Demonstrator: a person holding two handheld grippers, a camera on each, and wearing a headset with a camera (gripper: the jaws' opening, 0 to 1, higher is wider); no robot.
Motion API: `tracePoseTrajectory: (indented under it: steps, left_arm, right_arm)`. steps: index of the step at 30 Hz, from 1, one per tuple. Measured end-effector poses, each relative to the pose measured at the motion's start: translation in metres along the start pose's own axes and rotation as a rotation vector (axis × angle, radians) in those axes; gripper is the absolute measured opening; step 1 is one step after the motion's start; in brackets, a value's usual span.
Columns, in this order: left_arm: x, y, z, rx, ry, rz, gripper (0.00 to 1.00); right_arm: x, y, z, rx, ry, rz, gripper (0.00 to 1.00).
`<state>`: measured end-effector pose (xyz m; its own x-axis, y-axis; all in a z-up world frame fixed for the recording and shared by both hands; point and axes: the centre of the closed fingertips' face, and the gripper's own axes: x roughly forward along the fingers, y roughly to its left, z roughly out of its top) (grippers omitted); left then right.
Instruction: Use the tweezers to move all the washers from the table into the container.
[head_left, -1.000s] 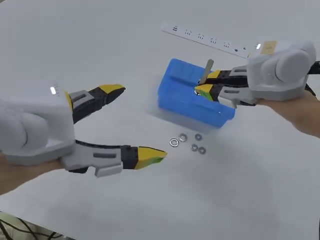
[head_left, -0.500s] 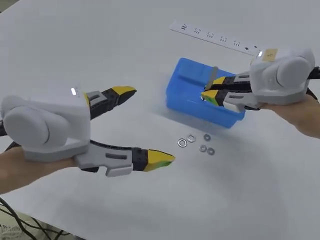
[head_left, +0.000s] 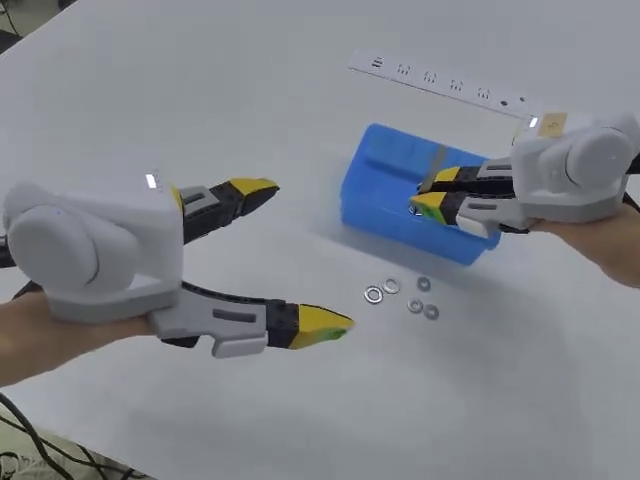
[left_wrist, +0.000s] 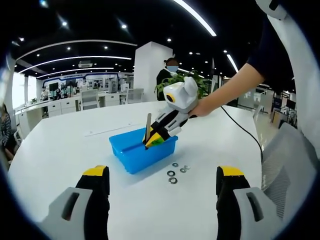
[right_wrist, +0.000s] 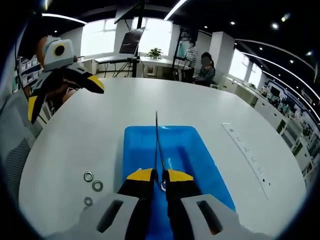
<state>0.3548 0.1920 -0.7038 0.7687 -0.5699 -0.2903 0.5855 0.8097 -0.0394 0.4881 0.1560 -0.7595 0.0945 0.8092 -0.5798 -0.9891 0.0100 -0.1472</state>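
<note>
A blue rectangular container (head_left: 385, 185) stands on the white table. Several small metal washers (head_left: 400, 295) lie loose on the table just in front of it. My right gripper (head_left: 428, 196) hovers over the container's near right part, shut on thin metal tweezers (right_wrist: 158, 142) that reach forward over the container's inside (right_wrist: 175, 150). I cannot tell whether the tweezer tips hold anything. My left gripper (head_left: 300, 255) hangs open to the left of the washers (left_wrist: 175, 174), with nothing between its yellow-tipped fingers.
A white power strip (head_left: 450, 85) lies on the table behind the container. The table (head_left: 200, 90) spreads wide and white on all sides. People stand and sit far off in the room (right_wrist: 202, 62).
The tweezers in my right gripper have tipped from upright to lower and flatter over the container. My left gripper stays open. The head view has shifted a little.
</note>
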Motion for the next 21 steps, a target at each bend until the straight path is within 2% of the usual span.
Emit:
tracePoseTrajectory:
  steps: [5, 8, 11, 13, 14, 15, 17, 19, 21]
  left_arm:
    - [0.001, 0.003, 0.005, -0.013, -0.004, 0.003, 0.94]
    - [0.005, 0.002, 0.01, 0.007, -0.002, -0.012, 0.94]
    - [0.016, 0.001, 0.021, 0.004, -0.008, -0.056, 0.94]
    - [0.026, -0.005, 0.028, -0.016, 0.005, -0.14, 0.92]
    - [0.03, -0.007, 0.033, -0.008, -0.001, -0.165, 0.89]
    - [0.036, -0.007, 0.042, 0.028, -0.018, -0.191, 0.85]
    - [0.048, -0.007, 0.053, 0.075, -0.032, -0.229, 0.85]
    - [0.056, -0.006, 0.06, 0.069, -0.037, -0.256, 0.85]
    - [0.064, -0.003, 0.068, 0.076, -0.043, -0.276, 0.79]
  right_arm:
    - [-0.003, 0.002, 0.006, -0.004, -0.015, 0.005, 0.1]
    - [-0.006, 0.001, 0.009, -0.009, -0.021, 0.002, 0.1]
    - [-0.01, 0.001, 0.013, -0.013, -0.028, 0.0, 0.1]
    - [-0.012, 0.001, 0.015, -0.023, -0.026, 0.0, 0.1]
    - [-0.012, 0.001, 0.015, -0.026, -0.025, 0.0, 0.1]
    - [-0.014, 0.002, 0.016, -0.029, -0.026, 0.0, 0.1]
    - [-0.016, 0.002, 0.018, -0.027, -0.032, 0.0, 0.1]
    - [-0.016, 0.003, 0.019, -0.03, -0.032, -0.001, 0.1]
    - [-0.016, 0.004, 0.019, -0.035, -0.032, 0.003, 0.1]
